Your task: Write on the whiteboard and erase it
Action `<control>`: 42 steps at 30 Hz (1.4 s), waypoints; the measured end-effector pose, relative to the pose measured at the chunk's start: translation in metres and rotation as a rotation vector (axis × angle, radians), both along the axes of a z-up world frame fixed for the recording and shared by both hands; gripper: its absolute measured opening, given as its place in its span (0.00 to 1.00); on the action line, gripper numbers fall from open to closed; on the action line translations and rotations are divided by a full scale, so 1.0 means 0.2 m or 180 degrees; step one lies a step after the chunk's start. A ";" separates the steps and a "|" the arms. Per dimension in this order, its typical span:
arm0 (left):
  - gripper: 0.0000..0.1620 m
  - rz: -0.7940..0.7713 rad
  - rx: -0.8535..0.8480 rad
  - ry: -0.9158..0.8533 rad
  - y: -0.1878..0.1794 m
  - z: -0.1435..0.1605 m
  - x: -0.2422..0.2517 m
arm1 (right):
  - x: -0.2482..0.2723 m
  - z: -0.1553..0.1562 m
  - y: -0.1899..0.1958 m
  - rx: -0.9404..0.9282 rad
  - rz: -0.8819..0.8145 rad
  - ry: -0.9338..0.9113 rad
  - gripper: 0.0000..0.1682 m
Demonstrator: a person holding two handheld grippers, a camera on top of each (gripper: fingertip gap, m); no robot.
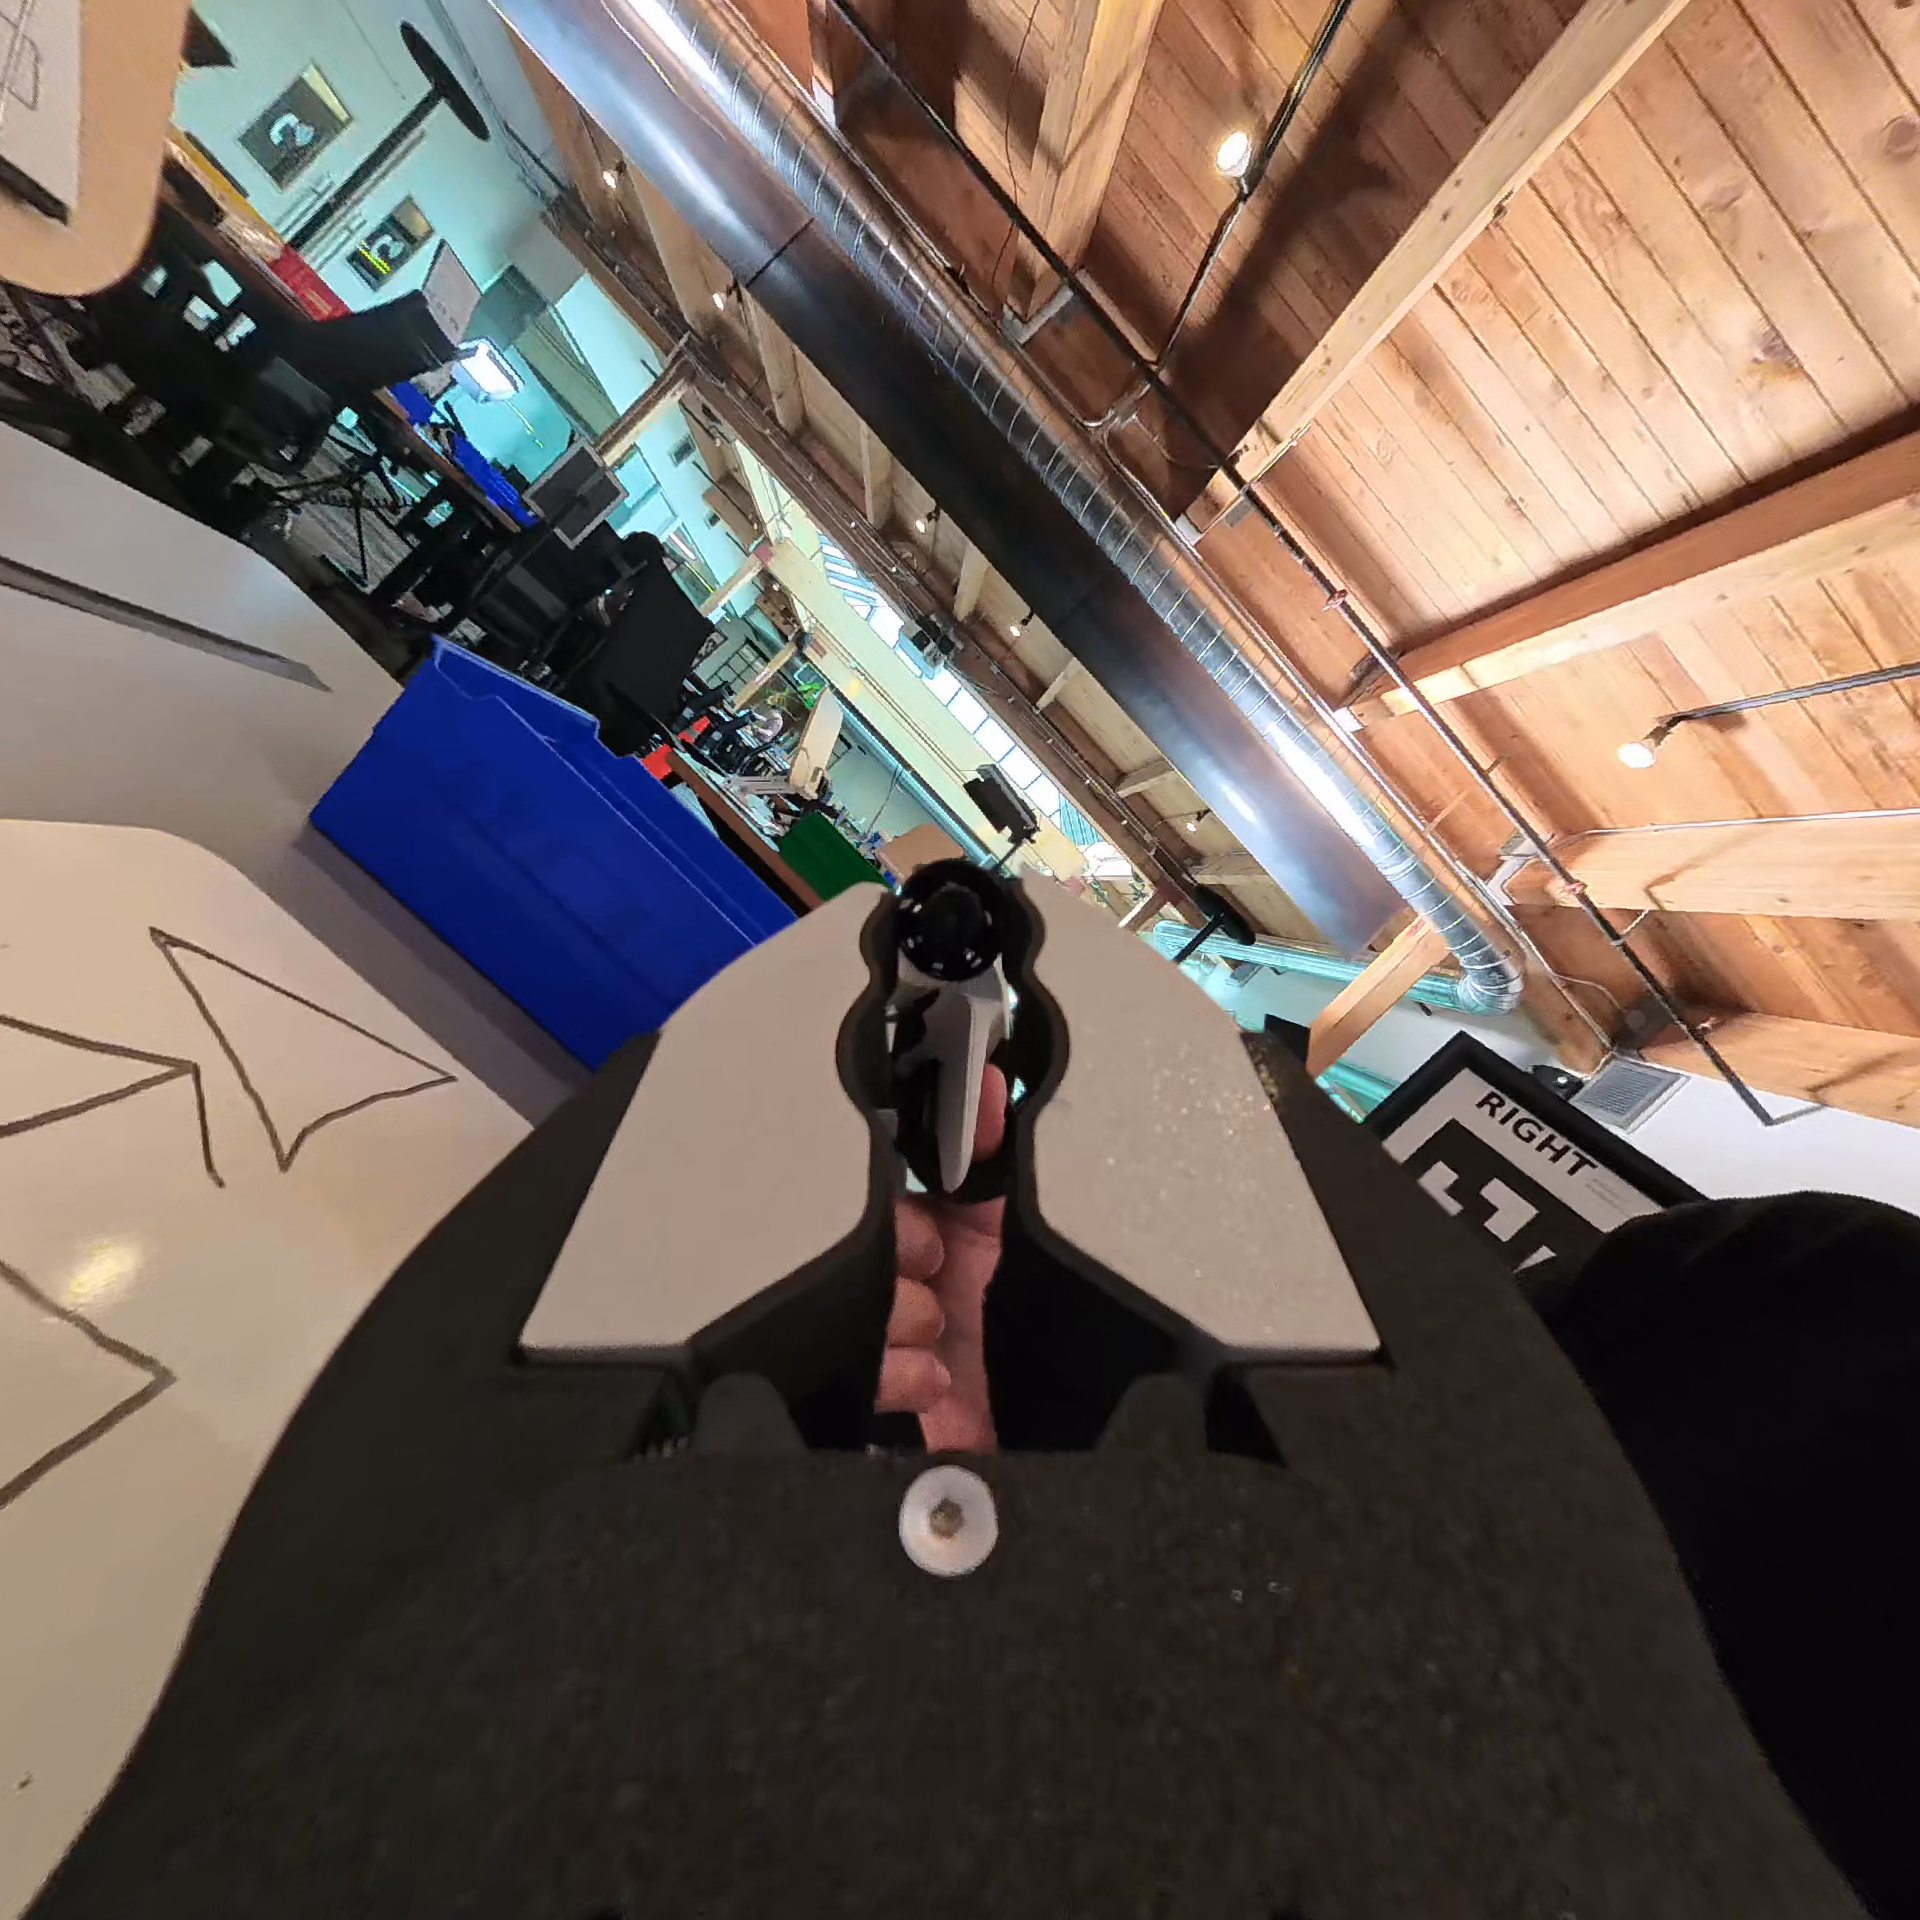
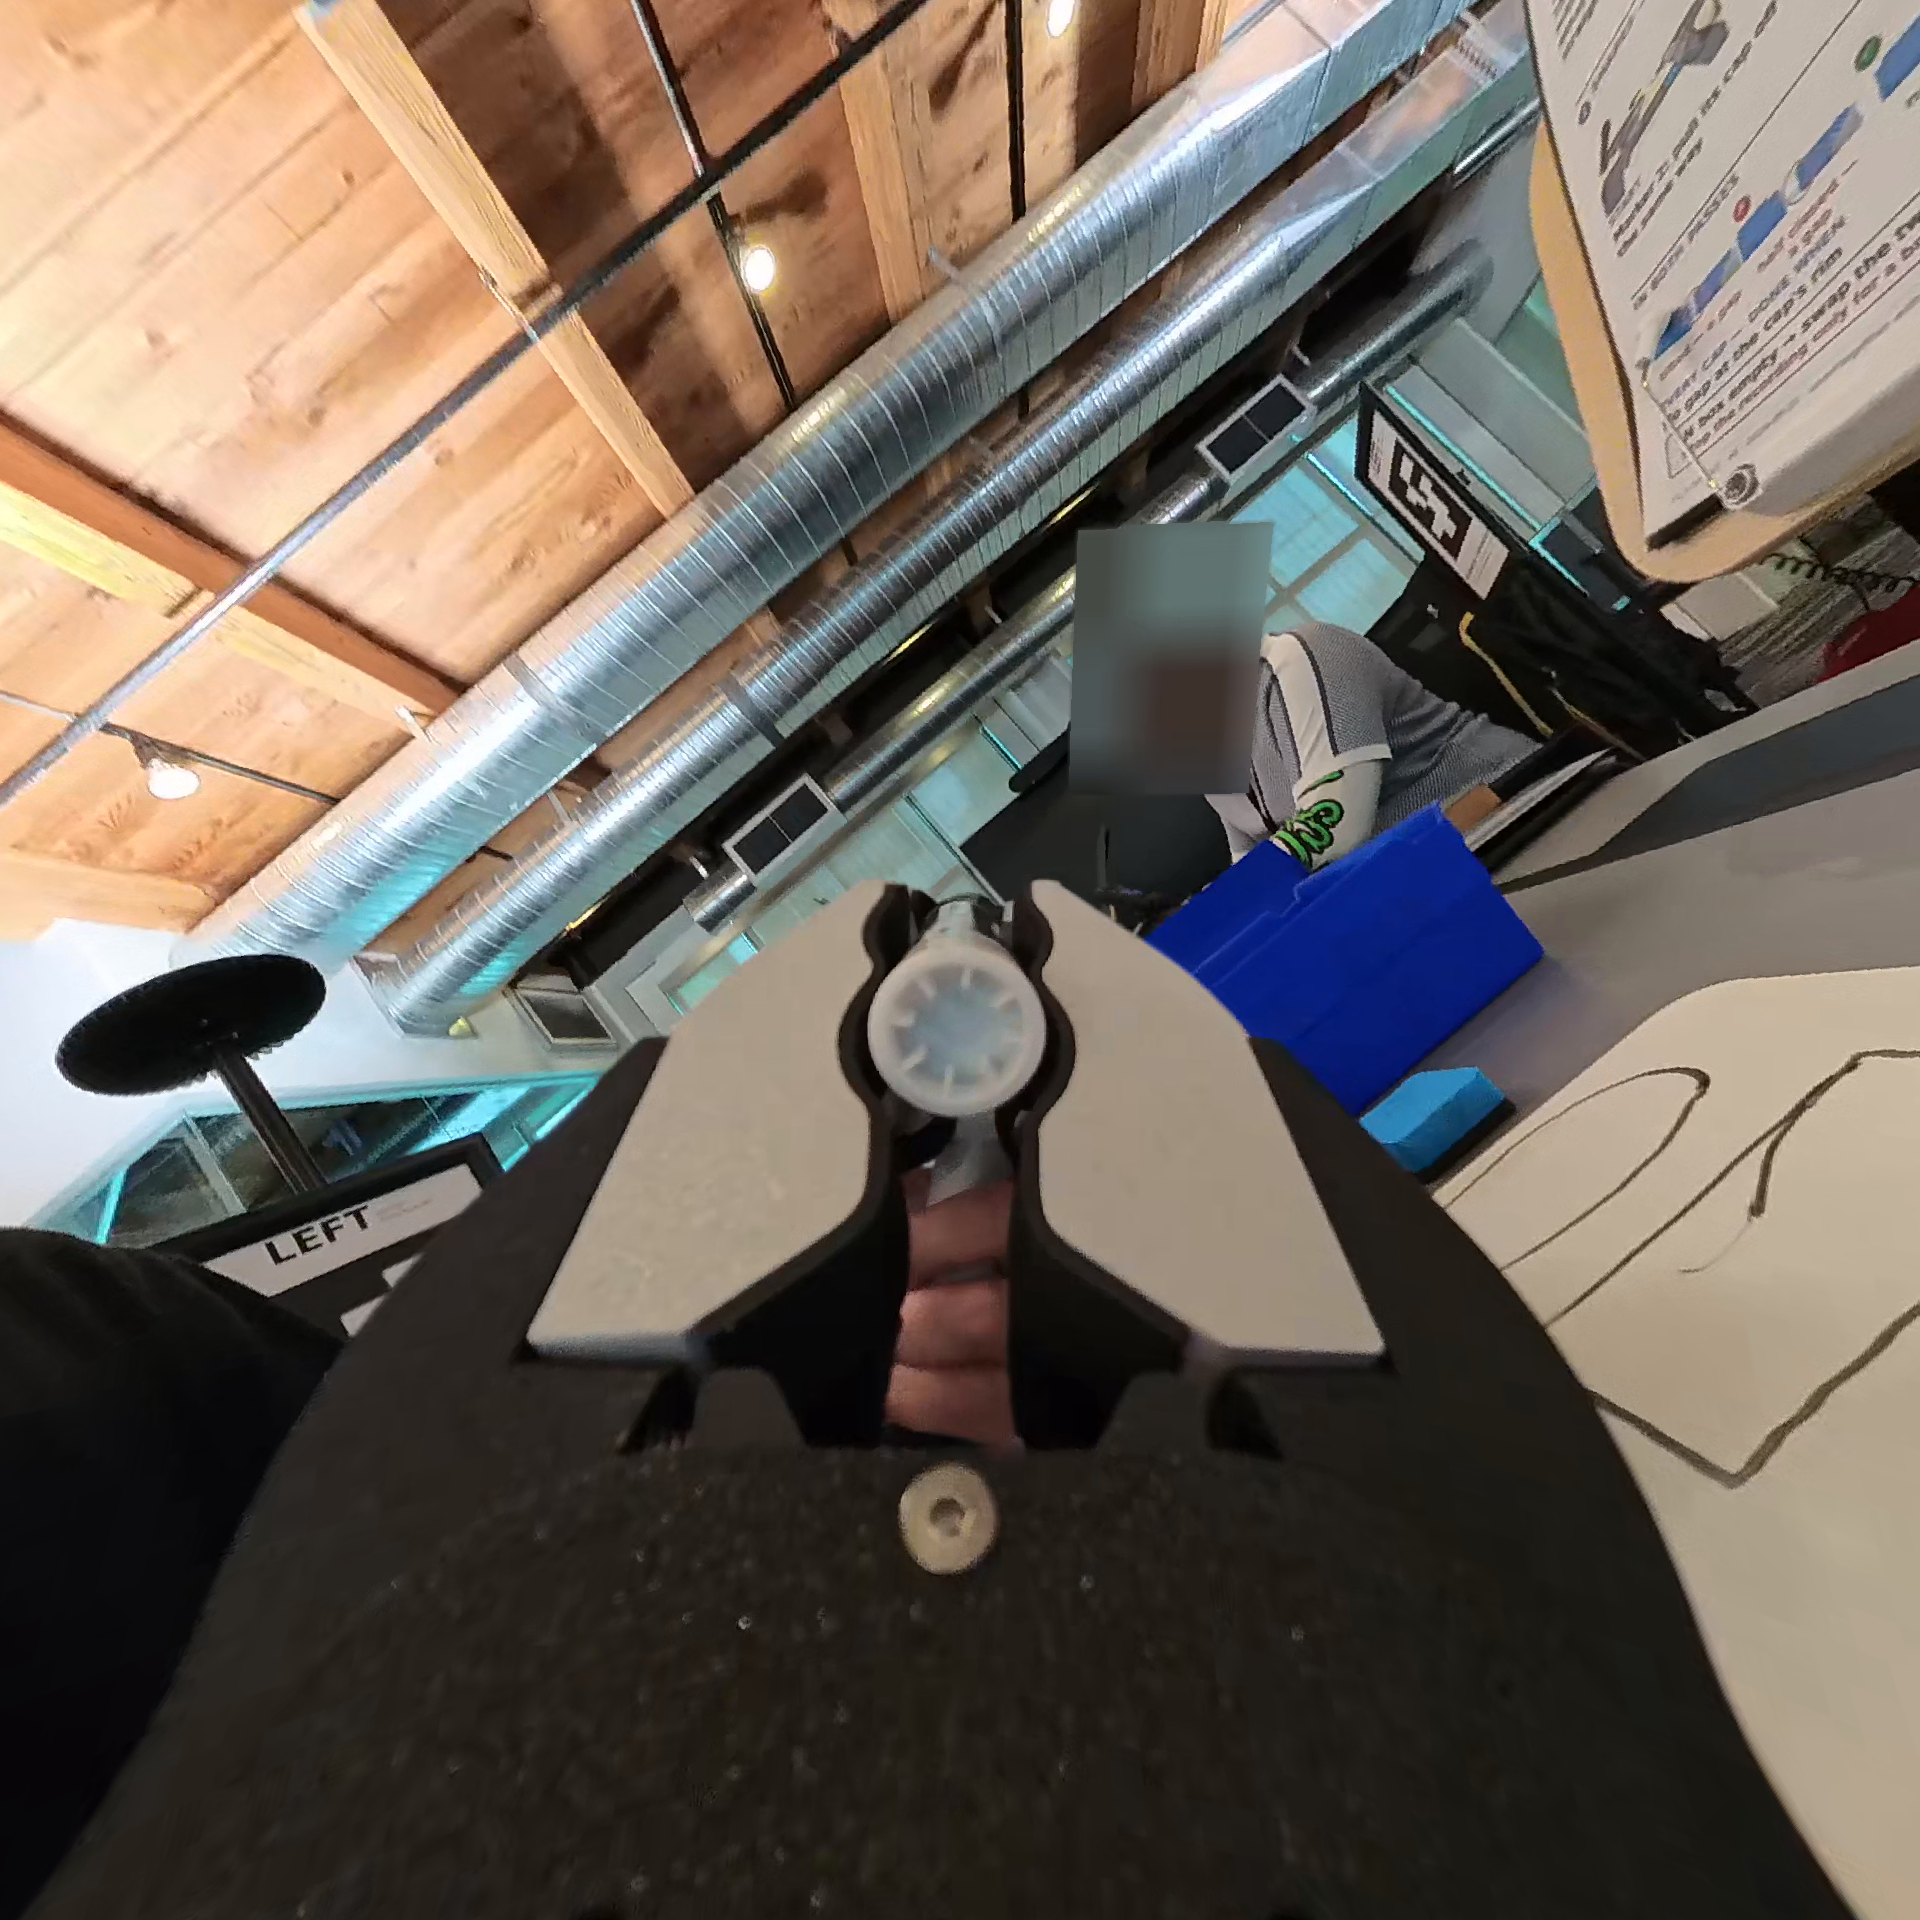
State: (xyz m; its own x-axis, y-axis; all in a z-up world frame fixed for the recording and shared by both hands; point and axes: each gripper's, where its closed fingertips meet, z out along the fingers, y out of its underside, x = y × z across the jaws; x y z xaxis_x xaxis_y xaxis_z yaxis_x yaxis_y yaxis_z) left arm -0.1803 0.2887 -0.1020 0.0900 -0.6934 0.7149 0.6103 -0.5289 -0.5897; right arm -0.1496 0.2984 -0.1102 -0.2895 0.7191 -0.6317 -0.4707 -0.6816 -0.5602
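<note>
My left gripper (image 1: 951, 914) is shut on the black cap end of a marker (image 1: 943, 927), seen end-on between its grey pads. My right gripper (image 2: 954, 914) is shut on the marker's pale barrel (image 2: 954, 1039), whose butt end faces the camera. The two grippers point at each other, held up above the table. I cannot tell whether the cap is seated on the barrel. The whiteboard (image 1: 114, 1226) lies flat with black drawn outlines; it shows at the lower right of the right wrist view (image 2: 1766, 1195). A blue eraser (image 2: 1436, 1117) lies beside its edge.
A blue plastic bin (image 1: 540, 831) stands on the grey table beyond the whiteboard, also in the right wrist view (image 2: 1361, 966). A person (image 2: 1340, 748) sits behind it. An instruction sheet on a board (image 2: 1745, 260) hangs at the upper right. Wooden ceiling and metal ducts fill the background.
</note>
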 end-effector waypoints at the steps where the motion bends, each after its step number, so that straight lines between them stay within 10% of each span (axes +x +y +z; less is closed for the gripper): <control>1: 0.12 0.0028 0.0002 -0.0035 0.00 0.00 0.00 | 0.00 0.00 0.00 -0.0027 -0.0017 0.0032 0.12; 18: 0.31 -0.0067 0.0113 0.0863 -0.01 -0.04 -0.02 | 0.04 -0.03 0.04 -0.0234 0.0191 0.0111 0.12; 26: 0.06 0.0023 0.0346 0.1228 -0.02 -0.02 -0.11 | 0.03 -0.03 0.02 -0.0101 0.0206 -0.0066 0.12; 42: 0.05 -0.0165 0.0383 0.1472 -0.06 -0.06 -0.08 | 0.02 -0.03 0.01 -0.0102 0.0282 -0.0089 0.12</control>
